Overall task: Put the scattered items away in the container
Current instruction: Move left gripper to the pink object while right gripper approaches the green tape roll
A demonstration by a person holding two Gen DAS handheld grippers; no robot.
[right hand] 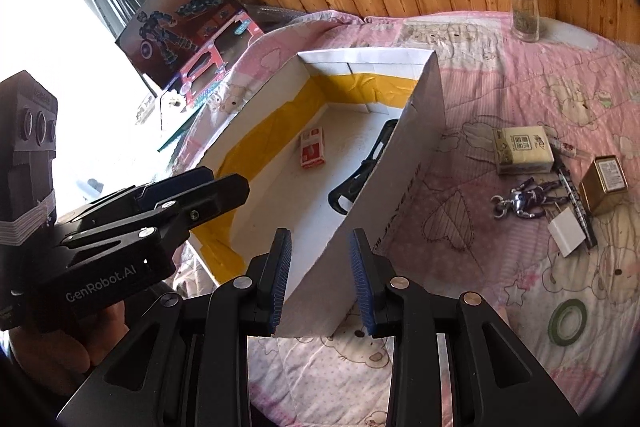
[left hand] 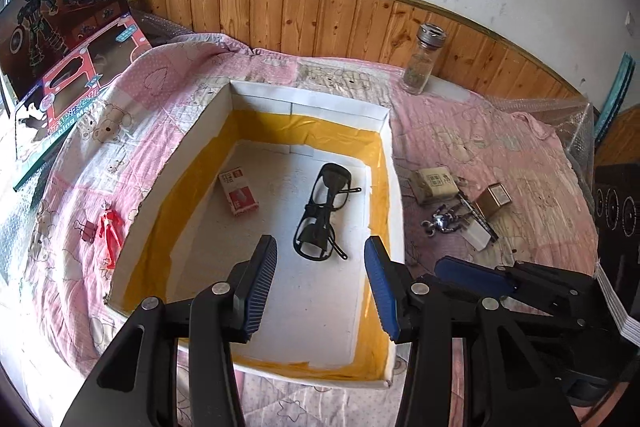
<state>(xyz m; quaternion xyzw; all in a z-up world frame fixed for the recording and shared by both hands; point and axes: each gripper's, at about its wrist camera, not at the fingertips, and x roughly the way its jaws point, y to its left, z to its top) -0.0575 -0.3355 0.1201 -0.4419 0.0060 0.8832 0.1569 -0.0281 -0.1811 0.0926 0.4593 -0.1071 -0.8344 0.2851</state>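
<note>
- The left gripper (left hand: pixel 320 279) hangs over the near end of the white box (left hand: pixel 224 103), its blue-padded jaws spread wide with nothing between them.
- The right gripper (right hand: pixel 320 279) sits at the box's near right corner, jaws apart and empty, straddling the top of the right wall (right hand: pixel 400 163).
- Inside the box, on the white floor edged with yellow tape, lie black glasses (left hand: pixel 324 211) at about 1 o'clock from the left gripper and a small red-and-white pack (left hand: pixel 239 191) at about 11 o'clock.
- Outside on the pink quilt (left hand: pixel 480 131), at 2 o'clock from the right gripper, a cluster: a beige packet (right hand: pixel 520 149), a gold tin (right hand: pixel 604 183), a small metallic figure (right hand: pixel 524 205), a white card (right hand: pixel 568 237) and a dark strip, possibly a comb.
- A roll of green tape (right hand: pixel 568 321) lies at 3 o'clock.
- Left of the box, at 9 o'clock from the left gripper, a red toy figure (left hand: pixel 110 231) lies beside a binder clip (left hand: pixel 86 229).
- A glass jar (left hand: pixel 422 61) stands upright at the wall.
</note>
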